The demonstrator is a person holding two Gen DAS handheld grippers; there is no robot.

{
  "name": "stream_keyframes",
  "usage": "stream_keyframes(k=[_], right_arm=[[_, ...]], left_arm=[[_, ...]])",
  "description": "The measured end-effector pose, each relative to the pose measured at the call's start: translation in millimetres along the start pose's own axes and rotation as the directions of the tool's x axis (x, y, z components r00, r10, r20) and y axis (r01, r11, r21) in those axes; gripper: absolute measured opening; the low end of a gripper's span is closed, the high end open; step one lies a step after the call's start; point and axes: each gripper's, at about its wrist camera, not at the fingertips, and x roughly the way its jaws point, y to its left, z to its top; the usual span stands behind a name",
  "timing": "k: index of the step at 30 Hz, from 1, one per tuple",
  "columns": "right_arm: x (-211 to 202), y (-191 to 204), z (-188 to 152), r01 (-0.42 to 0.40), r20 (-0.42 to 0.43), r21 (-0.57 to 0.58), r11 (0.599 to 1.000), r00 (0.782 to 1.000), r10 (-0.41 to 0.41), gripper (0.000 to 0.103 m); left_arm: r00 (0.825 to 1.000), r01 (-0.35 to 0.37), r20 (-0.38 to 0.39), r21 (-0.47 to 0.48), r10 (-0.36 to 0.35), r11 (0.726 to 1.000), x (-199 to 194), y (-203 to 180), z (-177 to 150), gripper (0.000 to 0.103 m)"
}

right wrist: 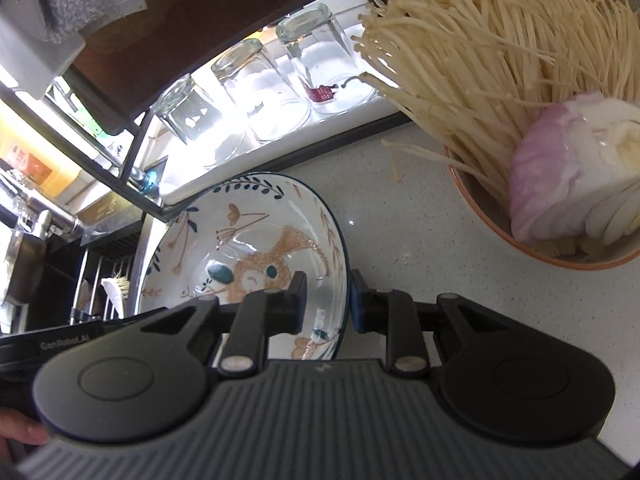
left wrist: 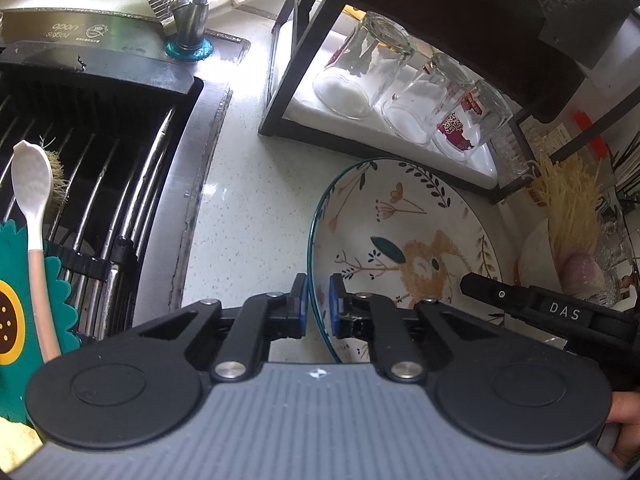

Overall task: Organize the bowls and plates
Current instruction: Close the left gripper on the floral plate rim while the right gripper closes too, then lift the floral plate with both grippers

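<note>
A white deep plate with a blue rim and a rabbit-and-flower pattern [left wrist: 400,236] is on the speckled counter by the sink; it also shows in the right wrist view [right wrist: 256,240]. My left gripper [left wrist: 319,306] straddles its left rim, blue pads on either side of the edge with a slight gap. My right gripper [right wrist: 328,300] straddles the opposite rim, one finger inside the plate, one outside. The right gripper's black finger [left wrist: 532,304] shows over the plate in the left wrist view.
A sink with a metal rack [left wrist: 104,184], a white spoon [left wrist: 32,200] and a faucet [left wrist: 192,8] lie to the left. A black-framed rack holds three upturned glasses [left wrist: 408,92]. A bowl of enoki mushrooms and onion [right wrist: 560,168] stands right of the plate.
</note>
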Motion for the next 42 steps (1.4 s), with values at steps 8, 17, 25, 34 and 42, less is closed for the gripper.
stream_keyframes(k=[8,17,25,34,42], right_arm=[[-5,-2,0,-0.033,-0.024,-0.032,0.999,0.999,0.032,0.023],[-29,2,4,-0.083,-0.011,-0.047,0.995,0.996,0.083,0.023],[-64,5,6,-0.131,0.047,-0.092,0.987,0.99,0.136,0.023],[-116,8,-2,-0.188,0.108,-0.136,0.973,0.973,0.203,0.023],[-150,-4,-12,-0.199,0.158,-0.148,0.969,0.962,0.222,0.023]], left_arm=[[1.0,-0.008,-0.01,-0.01,0.008,1.0,-10,-1,-2,0.012],[1.0,-0.015,0.017,-0.029,0.015,0.999,-40,-13,-16,0.012],[0.997,-0.002,0.08,-0.051,0.006,0.999,-79,-33,-25,0.012],[0.989,0.008,0.146,-0.069,0.002,0.998,-124,-59,-39,0.012],[0.984,0.021,0.177,-0.064,-0.009,0.998,-146,-84,-65,0.012]])
